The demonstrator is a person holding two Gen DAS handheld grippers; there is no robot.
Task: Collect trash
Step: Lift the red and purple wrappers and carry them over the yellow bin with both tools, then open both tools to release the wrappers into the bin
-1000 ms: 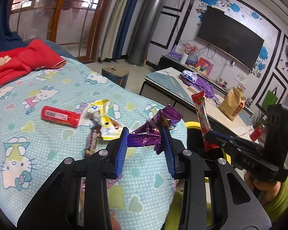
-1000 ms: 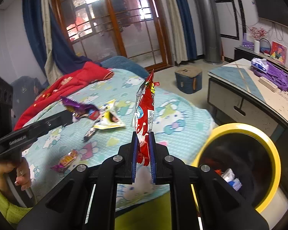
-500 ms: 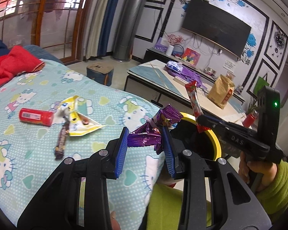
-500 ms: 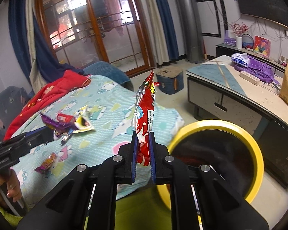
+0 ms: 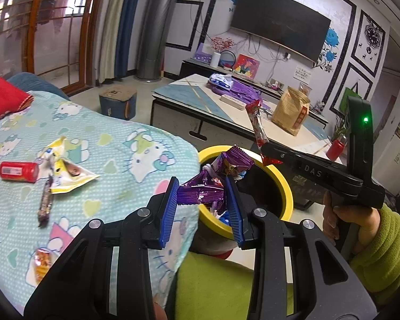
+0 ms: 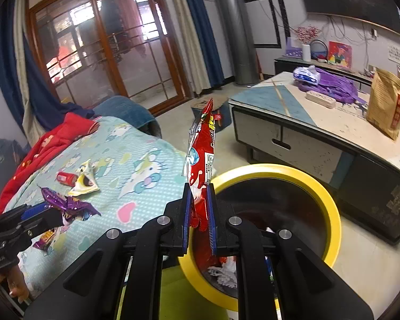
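My left gripper is shut on a crumpled purple wrapper, held at the near rim of the yellow trash bin. My right gripper is shut on a red snack packet, which stands upright over the bin's left rim. In the left wrist view the right gripper holds the red packet above the bin's far side. Some trash lies in the bin's bottom.
On the Hello Kitty bedsheet lie a red can, a yellow wrapper, a dark candy bar and an orange wrapper. A low table with a brown bag stands behind the bin.
Both grippers have moved right, off the bed and over the yellow bin, each still holding its wrapper.
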